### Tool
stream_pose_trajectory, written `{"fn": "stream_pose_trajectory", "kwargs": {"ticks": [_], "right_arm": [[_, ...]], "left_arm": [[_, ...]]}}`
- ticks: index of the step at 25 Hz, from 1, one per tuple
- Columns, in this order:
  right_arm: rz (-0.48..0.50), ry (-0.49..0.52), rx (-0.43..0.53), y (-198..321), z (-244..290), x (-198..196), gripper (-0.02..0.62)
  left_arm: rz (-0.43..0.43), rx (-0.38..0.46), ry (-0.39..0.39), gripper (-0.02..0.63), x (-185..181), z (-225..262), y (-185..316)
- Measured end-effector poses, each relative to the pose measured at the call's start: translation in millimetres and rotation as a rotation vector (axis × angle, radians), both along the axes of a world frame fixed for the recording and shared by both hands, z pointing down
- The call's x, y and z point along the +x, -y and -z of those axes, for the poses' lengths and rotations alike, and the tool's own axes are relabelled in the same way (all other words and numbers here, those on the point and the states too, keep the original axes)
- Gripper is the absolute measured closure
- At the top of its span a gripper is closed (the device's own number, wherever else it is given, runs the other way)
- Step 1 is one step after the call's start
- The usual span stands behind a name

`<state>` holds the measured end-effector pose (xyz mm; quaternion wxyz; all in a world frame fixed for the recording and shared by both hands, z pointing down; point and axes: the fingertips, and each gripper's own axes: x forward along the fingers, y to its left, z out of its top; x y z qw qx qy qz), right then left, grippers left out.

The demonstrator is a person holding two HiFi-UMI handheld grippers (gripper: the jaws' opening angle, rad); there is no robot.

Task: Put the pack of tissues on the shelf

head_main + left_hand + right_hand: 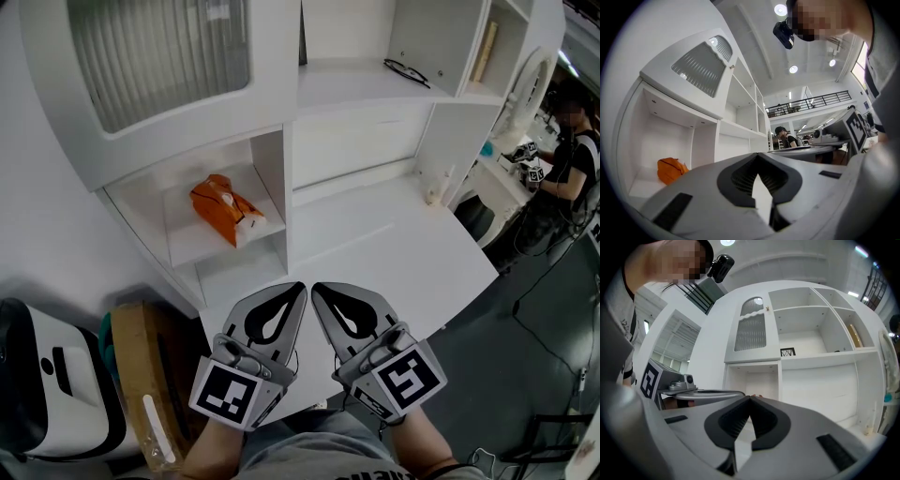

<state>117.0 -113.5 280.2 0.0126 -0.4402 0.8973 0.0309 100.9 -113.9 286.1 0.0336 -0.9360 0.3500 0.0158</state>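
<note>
Tissues on the shelf, both my grippers shut and empty.
The shelf unit (pixel 281 159) stands at the back of the worktop (pixel 394 253). The pack of tissues (pixel 225 211) lies askew on the middle board of the left cubby, one end near the front edge. My guess: a bump to the unit or a careless reach back in could slide it off. My left gripper (pixel 298 289) and right gripper (pixel 317 289) have jaws together with nothing between, low over the worktop's near edge, well apart from the pack. Swinging them up blind is the main risk.
</note>
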Motion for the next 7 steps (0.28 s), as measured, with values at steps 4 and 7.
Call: {"fn": "stream_pose_trajectory", "kwargs": {"ticks": [4,7], "right_arm": [[0.004,0.0,0.003,1.1,0.4,3.7,0.603],[0.007,-0.001,0.005,2.3,0.1,6.4,0.603]], "left_arm": [[0.014,0.06,-0.033,0.575,2.1,8.7,3.9],[0.023,0.108,-0.06,0.575,4.5,16.1,7.1]]}}
